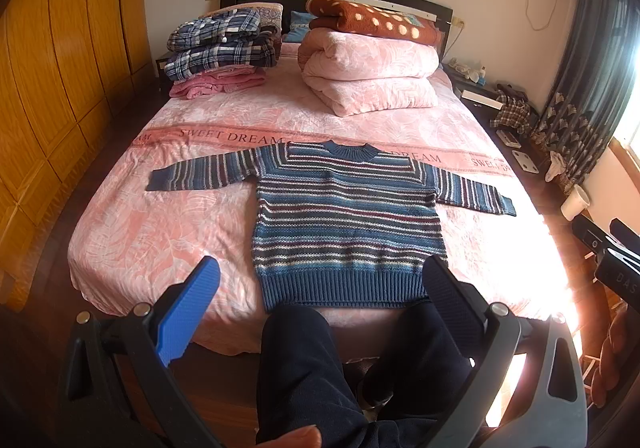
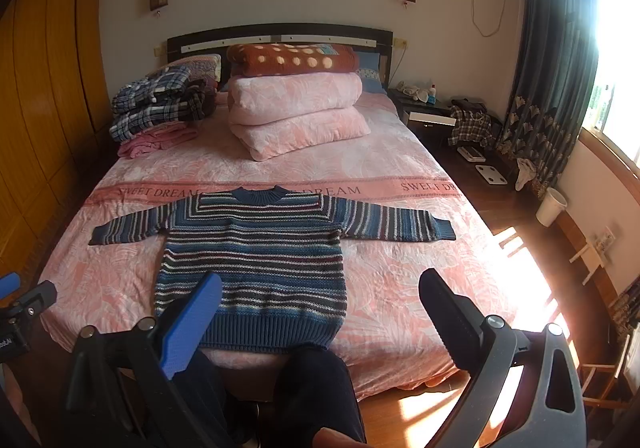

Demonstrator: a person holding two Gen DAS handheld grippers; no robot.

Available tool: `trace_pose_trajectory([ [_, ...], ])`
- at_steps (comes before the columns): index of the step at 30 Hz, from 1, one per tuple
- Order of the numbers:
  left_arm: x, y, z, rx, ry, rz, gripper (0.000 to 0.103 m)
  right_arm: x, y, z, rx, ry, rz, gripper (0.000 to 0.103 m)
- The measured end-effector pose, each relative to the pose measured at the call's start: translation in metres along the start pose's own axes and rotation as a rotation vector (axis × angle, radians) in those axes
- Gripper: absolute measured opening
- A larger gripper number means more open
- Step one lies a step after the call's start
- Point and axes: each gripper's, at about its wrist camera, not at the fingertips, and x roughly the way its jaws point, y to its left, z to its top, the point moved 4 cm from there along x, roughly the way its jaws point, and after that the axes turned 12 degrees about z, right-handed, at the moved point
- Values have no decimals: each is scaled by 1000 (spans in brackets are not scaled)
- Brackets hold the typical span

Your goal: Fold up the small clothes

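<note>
A striped sweater [image 1: 344, 216] is being left spread mid-frame on the bed [image 1: 160, 248]; the left gripper [image 1: 320, 280] and right gripper [image 2: 320, 288] are being held agape, empty.

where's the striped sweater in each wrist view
Left wrist: striped sweater lies flat at centre frame, sleeves spread, hem between the open fingers.
Right wrist: striped sweater sits left of centre, hem partly behind the blue finger.
Shared landmark: the SWEET DREAM band just behind its collar.
</note>
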Motion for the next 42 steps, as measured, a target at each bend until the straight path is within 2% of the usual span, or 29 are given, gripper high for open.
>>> trace_pose_trajectory([
  [42, -4, -1, -3, -1, -12, 1, 100, -2, 0, 5, 1, -6, -1, 99],
])
